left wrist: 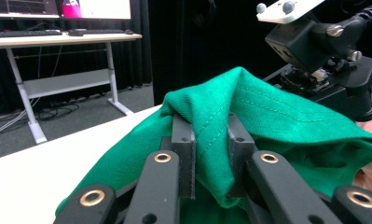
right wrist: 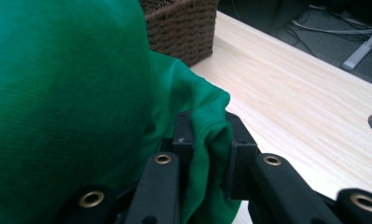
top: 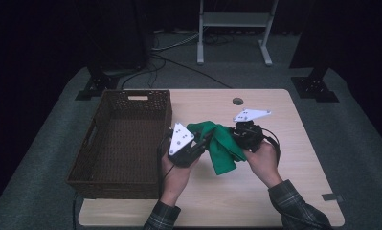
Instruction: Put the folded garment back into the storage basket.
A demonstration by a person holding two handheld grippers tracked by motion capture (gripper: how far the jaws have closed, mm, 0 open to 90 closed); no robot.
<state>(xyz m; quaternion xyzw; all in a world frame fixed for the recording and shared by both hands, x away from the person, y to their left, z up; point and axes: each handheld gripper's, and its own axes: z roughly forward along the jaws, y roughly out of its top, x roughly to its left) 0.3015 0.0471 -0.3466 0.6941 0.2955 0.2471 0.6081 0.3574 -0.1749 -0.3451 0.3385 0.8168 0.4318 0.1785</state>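
Black fingers (left wrist: 181,140) of left gripper (left wrist: 210,154) and right gripper (right wrist: 210,144) each clenched on a fold of green cloth (top: 220,143), held up between both above worktop (top: 275,191), apparently for lifting toward wicker basket (top: 121,143) alongside

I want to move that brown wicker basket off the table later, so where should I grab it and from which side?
Take the wicker basket by the cut-out handle slot in its far short wall, coming from above. The slot gives the jaws a rim to close over, whereas the woven walls look too broad. For now both grippers are busy: the left gripper and the right gripper are clamped on the green cloth.
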